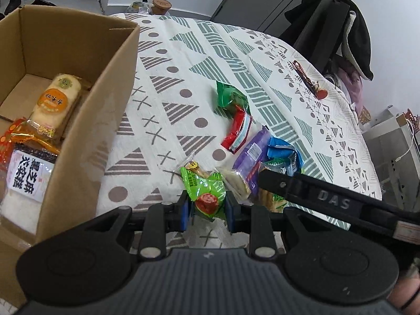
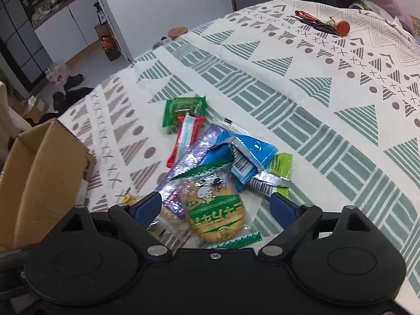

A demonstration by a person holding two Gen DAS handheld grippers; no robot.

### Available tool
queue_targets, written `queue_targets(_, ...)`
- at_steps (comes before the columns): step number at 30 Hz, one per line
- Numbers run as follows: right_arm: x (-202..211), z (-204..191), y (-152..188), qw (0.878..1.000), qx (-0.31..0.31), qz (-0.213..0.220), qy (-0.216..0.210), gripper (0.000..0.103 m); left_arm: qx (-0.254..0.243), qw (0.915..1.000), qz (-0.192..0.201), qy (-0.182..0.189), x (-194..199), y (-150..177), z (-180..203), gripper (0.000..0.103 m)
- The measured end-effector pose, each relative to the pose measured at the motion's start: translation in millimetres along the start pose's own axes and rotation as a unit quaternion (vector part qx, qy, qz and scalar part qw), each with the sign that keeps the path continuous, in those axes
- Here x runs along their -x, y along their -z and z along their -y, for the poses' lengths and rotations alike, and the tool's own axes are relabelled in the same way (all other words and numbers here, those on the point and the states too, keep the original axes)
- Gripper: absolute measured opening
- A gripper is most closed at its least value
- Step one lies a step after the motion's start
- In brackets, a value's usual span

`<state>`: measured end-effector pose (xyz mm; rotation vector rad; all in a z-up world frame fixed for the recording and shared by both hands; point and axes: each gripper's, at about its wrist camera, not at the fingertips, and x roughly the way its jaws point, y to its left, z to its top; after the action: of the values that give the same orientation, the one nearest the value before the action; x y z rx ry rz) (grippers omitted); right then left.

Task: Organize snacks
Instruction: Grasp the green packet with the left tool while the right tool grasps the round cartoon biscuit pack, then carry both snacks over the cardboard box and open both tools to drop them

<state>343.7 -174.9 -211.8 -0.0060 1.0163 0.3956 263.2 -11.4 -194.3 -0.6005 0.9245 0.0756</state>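
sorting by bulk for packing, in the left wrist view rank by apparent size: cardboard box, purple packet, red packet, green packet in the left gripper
1. cardboard box, by far
2. purple packet
3. red packet and the green packet held in the left gripper: alike, and the green one is nearer the camera, so unranked

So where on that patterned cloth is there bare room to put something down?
The widest bare stretch lies between the cardboard box and the snack pile. The cloth beyond the dark green packet, out to the red-handled tools, is also open. It is crowded around the pile, where both grippers work.
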Motion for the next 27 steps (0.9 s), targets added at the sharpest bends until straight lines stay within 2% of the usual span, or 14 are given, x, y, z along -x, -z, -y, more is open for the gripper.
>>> queue_targets(5, -12.1, 3.0, 2.1, 1.000, -0.003, -0.018, 0.008, 0.077, -0.008, 1.0000, -0.002, -0.004, -0.7, 1.3, 0.7, 0.026)
queue_targets(9, -9.3, 4.5, 3.3, 0.999, -0.016, -0.032, -0.012, 0.050, -0.018, 0.9998, -0.004, -0.010, -1.8, 2.5, 1.9, 0.026)
queue_targets(15, 1.7, 4.7, 4.8, 0.999, -0.017, -0.026, -0.026, 0.048, -0.016, 0.9996, 0.003, -0.021, 4.9, -1.8, 2.9, 0.026)
queue_targets(27, 39.6, 1.3, -3.9, 0.996, -0.029, 0.028, -0.077, 0.048, -0.035, 0.9975, 0.030, -0.053, 34.7, -2.2, 20.0, 0.026)
